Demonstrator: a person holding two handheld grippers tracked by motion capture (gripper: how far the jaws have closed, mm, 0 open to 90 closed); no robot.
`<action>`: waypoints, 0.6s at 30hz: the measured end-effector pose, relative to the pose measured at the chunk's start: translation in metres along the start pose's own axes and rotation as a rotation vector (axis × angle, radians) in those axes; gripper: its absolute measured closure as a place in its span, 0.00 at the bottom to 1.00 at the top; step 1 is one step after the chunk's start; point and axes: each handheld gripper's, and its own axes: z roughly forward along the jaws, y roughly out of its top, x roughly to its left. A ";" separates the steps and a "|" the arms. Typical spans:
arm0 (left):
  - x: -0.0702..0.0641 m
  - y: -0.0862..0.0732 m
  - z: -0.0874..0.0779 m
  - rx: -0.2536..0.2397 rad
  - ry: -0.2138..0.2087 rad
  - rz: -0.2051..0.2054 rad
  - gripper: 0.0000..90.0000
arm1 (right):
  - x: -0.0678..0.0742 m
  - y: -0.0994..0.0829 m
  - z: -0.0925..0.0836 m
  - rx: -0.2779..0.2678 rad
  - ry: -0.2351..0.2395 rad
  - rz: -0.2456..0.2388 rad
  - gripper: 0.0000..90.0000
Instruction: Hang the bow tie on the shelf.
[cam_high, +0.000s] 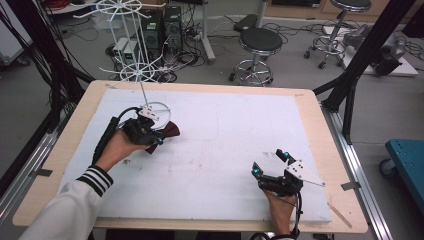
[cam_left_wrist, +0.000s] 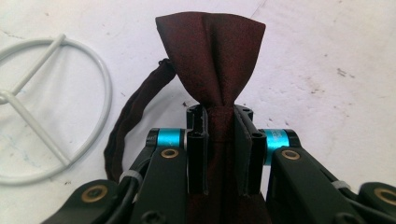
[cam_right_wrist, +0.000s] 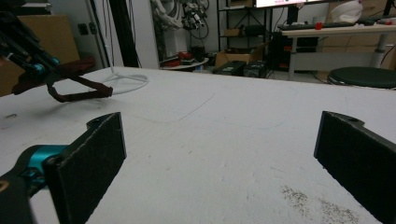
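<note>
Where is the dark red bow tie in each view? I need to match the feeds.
High view: bow tie left of centre, clamped in the left gripper.
Left gripper view: bow tie at top centre, fanning above the jaws.
Right gripper view: bow tie at far left, lifted, strap hanging below.
Shared landmark: the white wire stand's ring base beside it.

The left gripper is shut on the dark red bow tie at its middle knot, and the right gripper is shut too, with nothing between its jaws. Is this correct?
Not quite. The left gripper is indeed shut on the dark red bow tie at its middle knot, but the right gripper is open: the right gripper view shows its jaws standing far apart, with nothing between them.
</note>
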 end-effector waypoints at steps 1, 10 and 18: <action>0.000 -0.001 -0.003 -0.003 -0.001 0.005 0.85 | 0.000 0.000 0.000 0.002 -0.001 0.002 0.02; -0.007 -0.004 -0.028 -0.085 0.009 0.016 0.85 | 0.000 0.000 0.000 0.000 -0.001 -0.003 0.02; -0.009 -0.008 -0.054 -0.173 0.023 0.002 0.85 | 0.000 0.000 0.000 0.000 0.000 -0.001 0.02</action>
